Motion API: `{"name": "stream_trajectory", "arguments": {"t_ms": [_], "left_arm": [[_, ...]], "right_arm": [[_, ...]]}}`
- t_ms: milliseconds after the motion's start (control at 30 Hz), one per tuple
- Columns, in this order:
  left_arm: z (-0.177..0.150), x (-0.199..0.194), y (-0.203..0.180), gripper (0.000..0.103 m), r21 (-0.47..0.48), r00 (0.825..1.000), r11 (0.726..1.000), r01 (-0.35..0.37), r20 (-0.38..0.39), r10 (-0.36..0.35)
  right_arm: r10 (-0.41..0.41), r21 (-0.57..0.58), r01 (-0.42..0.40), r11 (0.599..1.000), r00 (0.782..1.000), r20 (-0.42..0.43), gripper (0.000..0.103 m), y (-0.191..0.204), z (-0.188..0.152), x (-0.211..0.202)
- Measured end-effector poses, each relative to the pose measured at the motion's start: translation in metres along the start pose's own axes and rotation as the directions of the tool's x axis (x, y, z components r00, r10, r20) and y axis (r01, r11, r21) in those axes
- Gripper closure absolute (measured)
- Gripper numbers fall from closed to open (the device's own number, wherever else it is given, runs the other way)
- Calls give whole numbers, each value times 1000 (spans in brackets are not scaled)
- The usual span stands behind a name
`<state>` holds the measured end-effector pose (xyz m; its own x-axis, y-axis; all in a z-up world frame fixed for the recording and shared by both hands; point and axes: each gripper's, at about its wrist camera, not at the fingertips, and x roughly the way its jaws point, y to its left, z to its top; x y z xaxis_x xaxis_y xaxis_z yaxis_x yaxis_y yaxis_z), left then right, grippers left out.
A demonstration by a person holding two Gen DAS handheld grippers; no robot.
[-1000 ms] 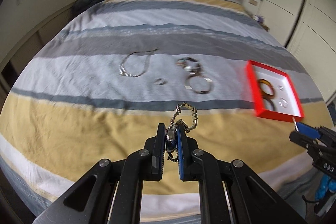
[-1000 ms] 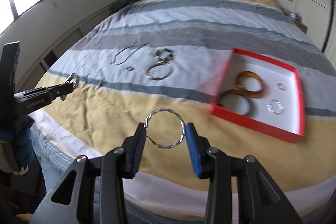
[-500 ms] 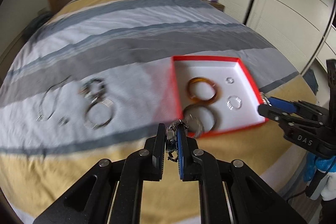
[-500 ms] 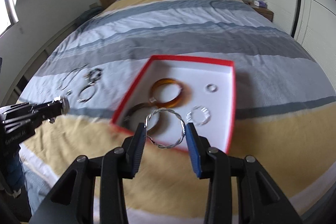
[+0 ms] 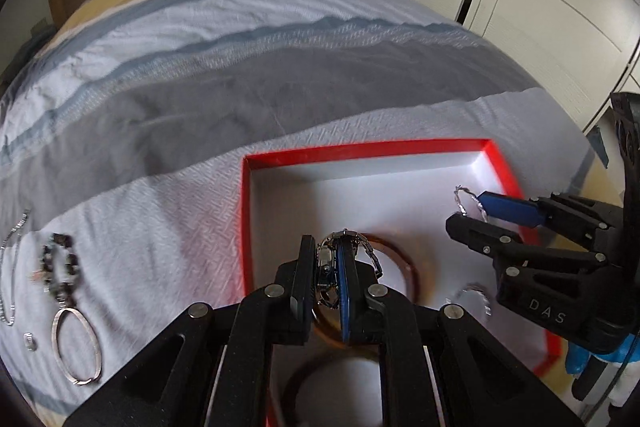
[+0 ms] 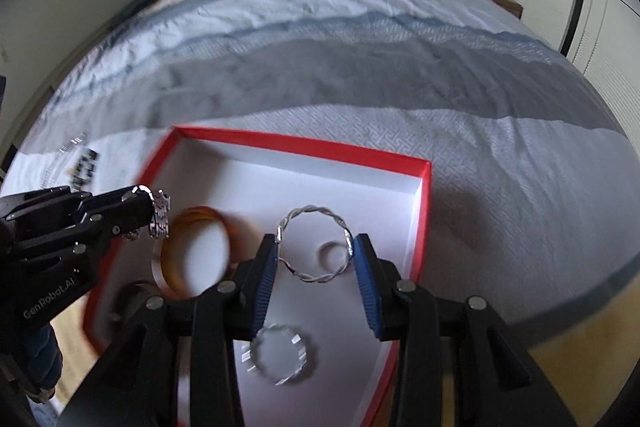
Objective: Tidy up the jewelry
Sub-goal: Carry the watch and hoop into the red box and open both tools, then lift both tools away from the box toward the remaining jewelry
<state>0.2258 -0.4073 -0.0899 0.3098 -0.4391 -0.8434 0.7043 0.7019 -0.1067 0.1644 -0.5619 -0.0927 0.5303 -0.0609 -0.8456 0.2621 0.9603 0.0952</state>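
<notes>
Striped bed [image 6: 400, 67], red box [image 6: 304, 147] on it, amber bangle [image 6: 196, 251] inside. Above the box: left gripper [image 5: 324, 279] clamped on a watch [image 5: 328, 263], right gripper [image 6: 316, 259] pinching a twisted bangle [image 6: 314, 243]. Loose jewelry [image 5: 60, 267] lies left.

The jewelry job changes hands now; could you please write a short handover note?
Left gripper: shut on the link watch, over the red box.
Right gripper: shut on the twisted bangle, also over the box.
Done: amber bangle, crimped bangle and small ring lie boxed.
Left: release both; fetch the oval bangle, beaded bracelet and chain from the bedspread.
</notes>
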Motion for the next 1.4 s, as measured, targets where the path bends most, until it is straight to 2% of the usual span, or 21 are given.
{"name": "stream_trajectory", "arguments": {"t_ms": [100,300,433,667,767,867,1033,1267,1400], "left_arm": [[-1,16,2,93,-7,1000,1000,4,-7,-4],[-1,23,8,88,-40,1000,999,19,-20,-20],[-1,25,7,88,-42,1000,999,12,-28,-13],[-7,18,2,65,-36,998,998,43,-53,-45],[-12,9,2,61,-45,998,998,36,-56,-38],[-17,-6,4,61,-55,998,998,38,-51,-41],[-28,-51,2,61,-57,1000,998,6,-6,-7],[-64,-127,6,61,-93,992,993,-66,105,76],[-86,-159,9,61,-80,993,993,-88,70,94]], "right_arm": [[-7,-43,6,999,1000,-11,66,5,1,7],[-59,-145,50,988,997,-57,66,17,0,20],[-58,-160,47,986,996,-68,66,17,1,21],[-78,-164,66,984,994,-72,64,18,-3,8],[-89,-146,80,986,994,-59,63,15,-6,-6],[-97,-125,91,988,994,-43,63,10,-10,-26],[-90,-71,89,993,996,-9,63,7,-21,-66],[-64,-28,65,997,996,55,63,27,-54,-139],[-37,-19,39,999,995,96,63,47,-72,-176]]}}
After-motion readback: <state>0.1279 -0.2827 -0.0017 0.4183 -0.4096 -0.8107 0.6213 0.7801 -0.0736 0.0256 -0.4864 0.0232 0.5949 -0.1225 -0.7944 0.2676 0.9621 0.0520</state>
